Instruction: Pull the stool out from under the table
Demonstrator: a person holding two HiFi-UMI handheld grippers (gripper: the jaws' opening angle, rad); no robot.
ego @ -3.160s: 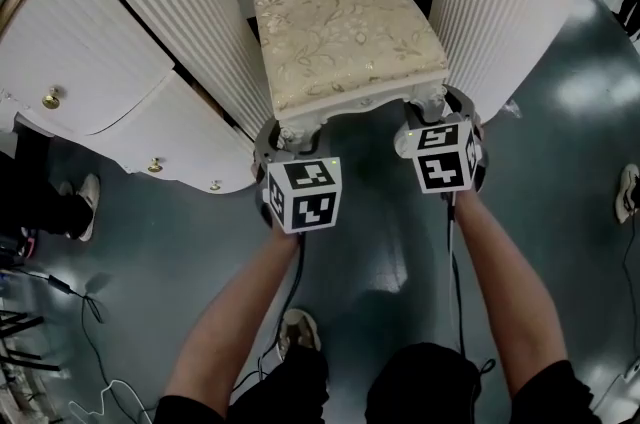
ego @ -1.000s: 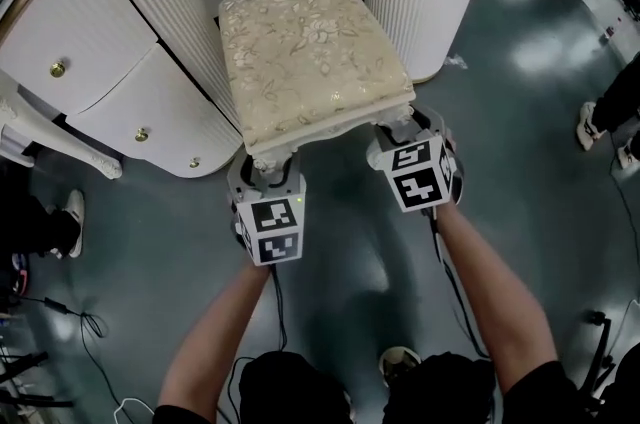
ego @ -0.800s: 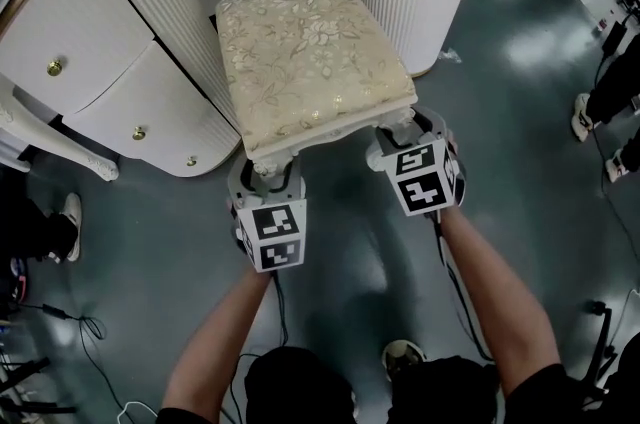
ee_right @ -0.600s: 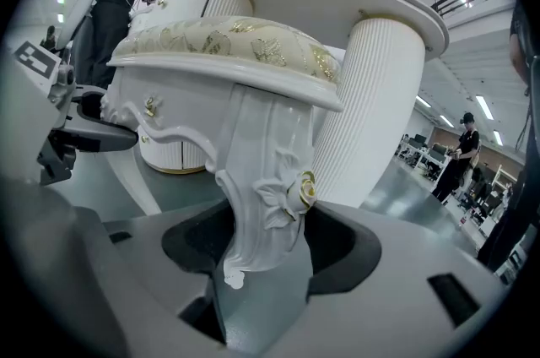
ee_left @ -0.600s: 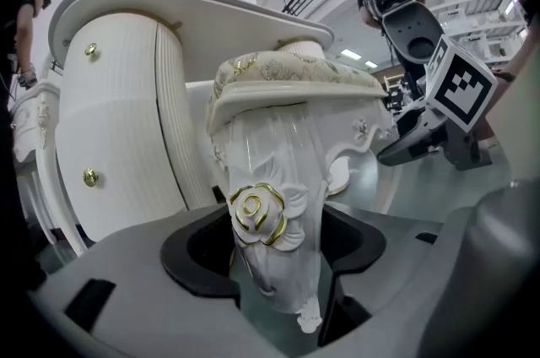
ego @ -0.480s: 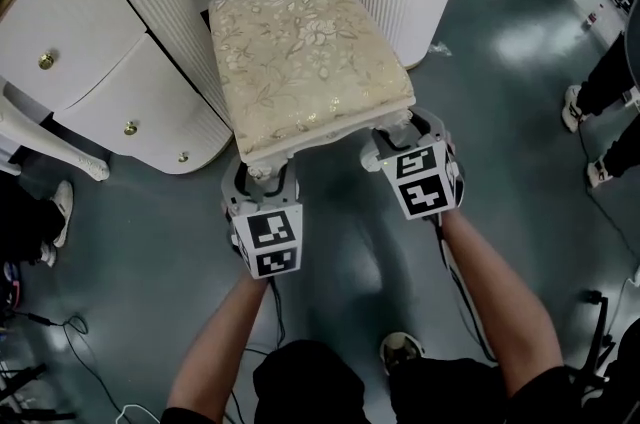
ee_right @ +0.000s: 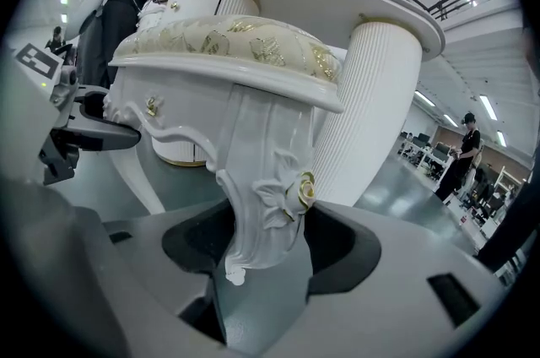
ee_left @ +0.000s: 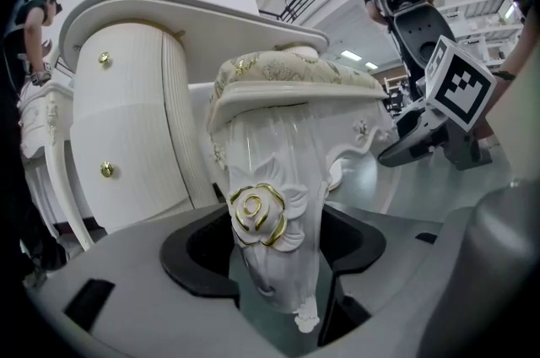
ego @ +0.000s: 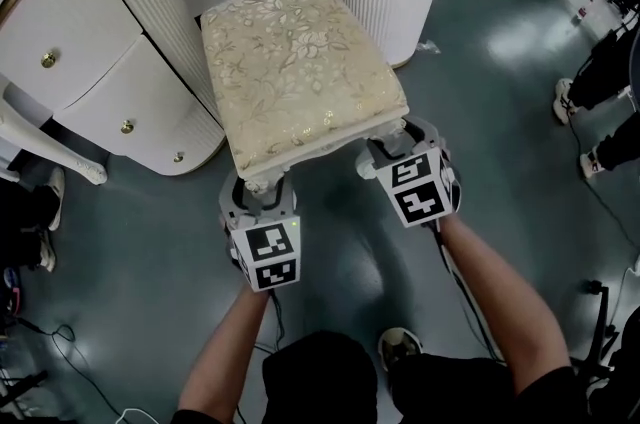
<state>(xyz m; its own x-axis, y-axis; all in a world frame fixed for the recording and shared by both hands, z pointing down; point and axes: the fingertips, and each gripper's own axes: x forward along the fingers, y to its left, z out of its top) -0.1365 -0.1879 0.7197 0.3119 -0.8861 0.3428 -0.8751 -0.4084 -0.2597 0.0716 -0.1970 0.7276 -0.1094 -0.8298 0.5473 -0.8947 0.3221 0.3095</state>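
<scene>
Stool point(ego: 295, 72) with cream seat in pale gold floral brocade, glossy white legs point(ee_left: 283, 154) and gold-edged rose point(ee_left: 260, 214); white ribbed surface point(ego: 75, 22) with gold knobs point(ego: 47, 60); dark grey-green floor point(ego: 130, 262). Grey left tongs point(ego: 258, 197) and right tongs point(ego: 392, 147) bear black-and-white square-patterned cubes point(ego: 265, 255).

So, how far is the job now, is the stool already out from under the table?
Done: the seat of the stool shows mostly clear of the table. In hand: the left gripper and the right gripper each clamp a front leg. Left: the seat's back edge lies between the table's pedestals, so some more pulling seems needed.
</scene>
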